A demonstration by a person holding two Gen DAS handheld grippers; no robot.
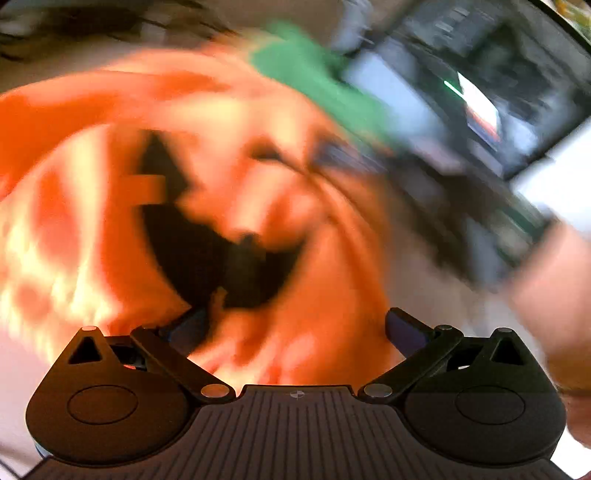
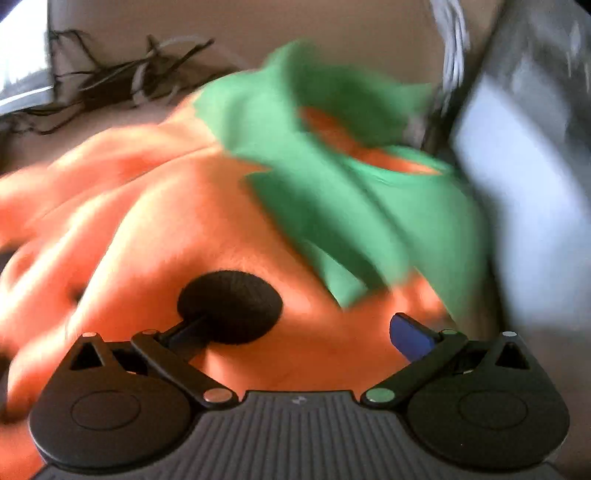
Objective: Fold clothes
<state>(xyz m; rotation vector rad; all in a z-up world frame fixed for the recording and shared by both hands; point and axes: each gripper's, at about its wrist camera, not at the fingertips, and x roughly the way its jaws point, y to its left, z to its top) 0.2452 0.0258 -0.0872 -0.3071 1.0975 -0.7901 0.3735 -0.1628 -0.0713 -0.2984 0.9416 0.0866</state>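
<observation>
The left gripper (image 1: 295, 328) is hovering with its jaws spread wide and gripping nothing, just over the black mouth patch of the orange pumpkin garment (image 1: 229, 122). The right gripper (image 2: 295, 332) is likewise standing released, its jaws straddling a round black patch (image 2: 229, 306) below the green collar (image 2: 332, 184). The garment is lying rumpled and bunched on a pale surface (image 2: 332, 26); both views are blurring heavily. Judging from this, either folding stage fits. Any grasp is best taken on a single edge layer, both sides level, keeping creases smoothed.
</observation>
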